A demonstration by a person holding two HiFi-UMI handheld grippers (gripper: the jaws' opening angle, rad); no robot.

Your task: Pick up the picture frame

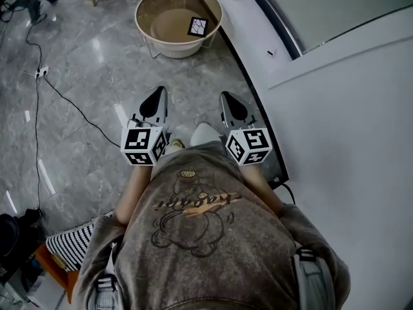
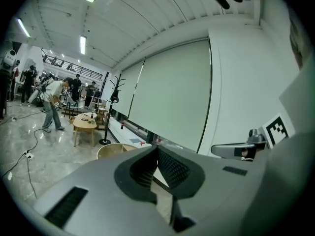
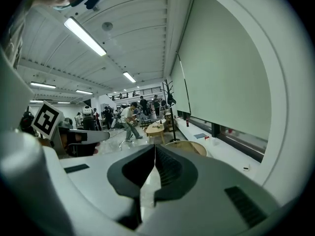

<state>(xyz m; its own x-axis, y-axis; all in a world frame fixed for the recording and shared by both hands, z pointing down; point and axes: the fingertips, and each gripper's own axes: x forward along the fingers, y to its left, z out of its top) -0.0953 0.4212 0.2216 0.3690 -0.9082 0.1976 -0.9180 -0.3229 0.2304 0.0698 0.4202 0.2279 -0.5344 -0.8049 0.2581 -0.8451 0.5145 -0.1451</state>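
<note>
Left tongs (image 1: 158,92) and right tongs (image 1: 226,97) both clenched, empty; picture frame (image 1: 197,26) apparently leaning inside the basket (image 1: 184,50) ahead, so open wide early, come in square on its edge

The small square picture frame (image 1: 197,26), black-edged with a white face crossed by dark lines, leans tilted against the inner wall of a round beige basket (image 1: 145,28) on the grey floor, one corner turned slightly askew. It sits well ahead of the left gripper (image 1: 158,94) and the right gripper (image 1: 227,97), roughly midway between their lines, touched by neither
</note>
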